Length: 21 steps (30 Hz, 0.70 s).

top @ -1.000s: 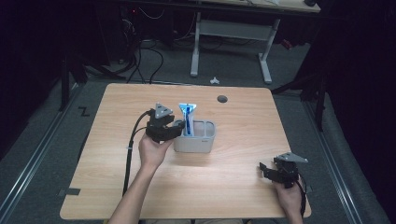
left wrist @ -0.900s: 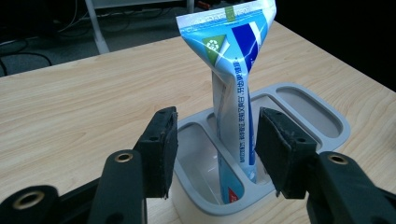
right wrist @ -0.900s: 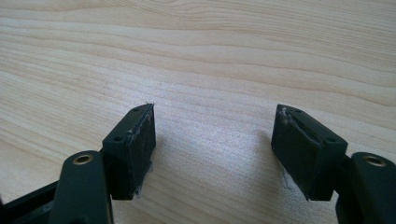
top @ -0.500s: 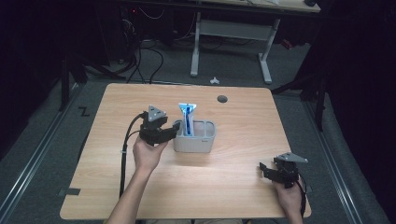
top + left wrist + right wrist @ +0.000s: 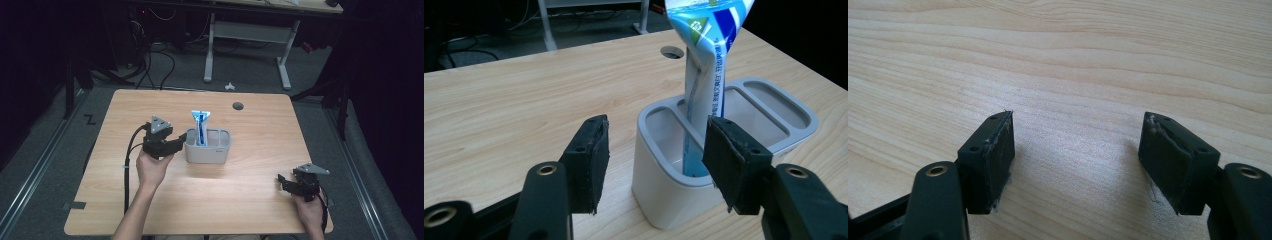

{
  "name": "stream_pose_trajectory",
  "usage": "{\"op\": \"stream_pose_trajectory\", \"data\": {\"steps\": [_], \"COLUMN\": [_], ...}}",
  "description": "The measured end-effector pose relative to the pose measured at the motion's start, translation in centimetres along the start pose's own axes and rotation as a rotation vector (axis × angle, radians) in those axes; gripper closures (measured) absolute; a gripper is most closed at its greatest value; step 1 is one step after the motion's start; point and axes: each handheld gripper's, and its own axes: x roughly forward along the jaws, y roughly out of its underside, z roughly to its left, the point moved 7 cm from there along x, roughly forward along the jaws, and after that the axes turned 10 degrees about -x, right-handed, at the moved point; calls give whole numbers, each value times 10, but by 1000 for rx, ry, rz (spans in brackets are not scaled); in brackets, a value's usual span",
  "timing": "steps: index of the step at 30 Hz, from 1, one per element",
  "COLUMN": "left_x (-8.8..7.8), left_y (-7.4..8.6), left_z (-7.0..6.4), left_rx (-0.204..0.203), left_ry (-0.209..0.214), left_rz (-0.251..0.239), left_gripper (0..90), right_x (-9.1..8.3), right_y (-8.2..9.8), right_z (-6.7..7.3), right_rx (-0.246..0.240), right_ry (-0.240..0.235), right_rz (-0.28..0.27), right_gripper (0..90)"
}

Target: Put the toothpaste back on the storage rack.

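Note:
A grey compartmented holder (image 5: 207, 156) (image 5: 659, 200) stands mid-table with a blue and white tube (image 5: 201, 125) (image 5: 710, 75) upright in one of its left compartments. My left gripper (image 5: 180, 143) (image 5: 654, 145) is just left of the holder and points at it. It is open, its jaws have just been opening, and nothing is between the pads; the holder's near corner shows beyond the gap. My right gripper (image 5: 283, 181) (image 5: 1078, 145) rests open near the table's front right corner, over bare wood.
The wooden table (image 5: 260, 130) has a round cable hole (image 5: 238, 106) near its far edge. Beyond it stand a white desk frame (image 5: 247, 35) and floor cables (image 5: 150, 65). A small white object (image 5: 230, 86) lies on the floor.
My left gripper has drawn back leftward from the holder, leaving the tube standing in it. The right gripper has stayed put.

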Motion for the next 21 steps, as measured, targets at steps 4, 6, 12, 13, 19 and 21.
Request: {"op": "stream_pose_trajectory", "data": {"steps": [4, 6, 12, 13, 19, 21], "left_x": [-4, -5, -11, -12, -18, -20], "left_y": [3, 4, 9, 9, 12, 13], "left_z": [4, 6, 12, 13, 19, 21], "left_rx": [-11, -8, -12, -15, -28, -31], "left_ry": [-6, -8, -18, -20, -26, -28], "left_rz": [-3, 0, -1, -2, -11, -10], "left_gripper": [441, 441, 439, 439, 437, 436], "right_x": [0, 0, 0, 0, 0, 0], "right_y": [0, 0, 0, 0, 0, 0], "right_z": [0, 0, 0, 0, 0, 0], "right_rx": [0, 0, 0, 0, 0, 0], "right_ry": [0, 0, 0, 0, 1, 0], "right_rz": [0, 0, 0, 0, 0, 0], "right_gripper": [308, 308, 308, 308, 308, 308]}}
